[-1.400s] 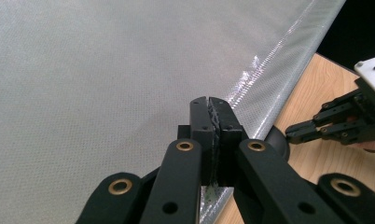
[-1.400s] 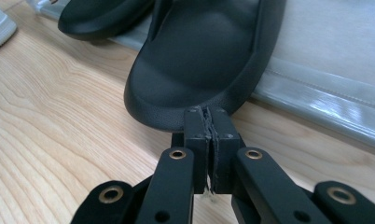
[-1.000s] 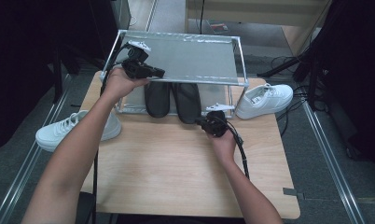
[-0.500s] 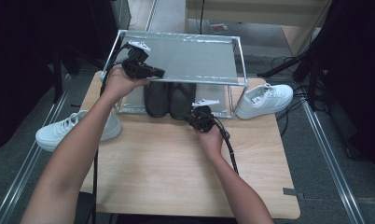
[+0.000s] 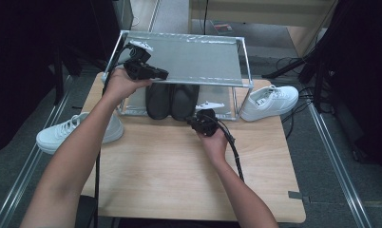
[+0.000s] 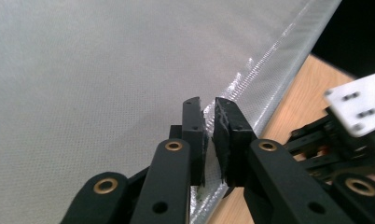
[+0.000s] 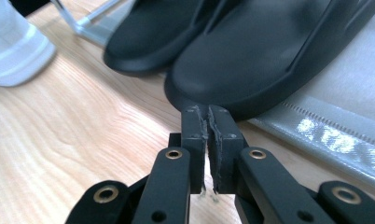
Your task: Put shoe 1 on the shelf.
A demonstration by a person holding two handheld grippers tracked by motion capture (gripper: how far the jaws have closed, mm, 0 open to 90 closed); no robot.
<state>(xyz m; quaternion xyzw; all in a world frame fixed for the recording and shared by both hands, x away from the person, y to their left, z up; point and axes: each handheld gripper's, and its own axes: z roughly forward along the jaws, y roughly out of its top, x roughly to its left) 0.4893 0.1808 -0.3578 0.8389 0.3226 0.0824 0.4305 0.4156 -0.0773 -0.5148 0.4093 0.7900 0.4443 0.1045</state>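
Nosing at the black slipper (image 7: 269, 60), the right claw (image 7: 208, 114) sits nearly shut, holding nothing. Left claw (image 6: 209, 116), jaws just parting, grips nothing over the rack's top shelf (image 6: 83, 70). Best push the heel squarely, staying low.

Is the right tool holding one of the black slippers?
No, the right tool has its tips together just in front of the nearer black slipper, with nothing between them.

Pair of black slippers (image 5: 172, 100) on a silvery-grey rack (image 5: 189, 59) with a fine dotted weave. White sneakers (image 5: 270, 102) either side, light wood-grain surface (image 5: 170, 171), black fingers (image 7: 195, 140) with brass-coloured pins.
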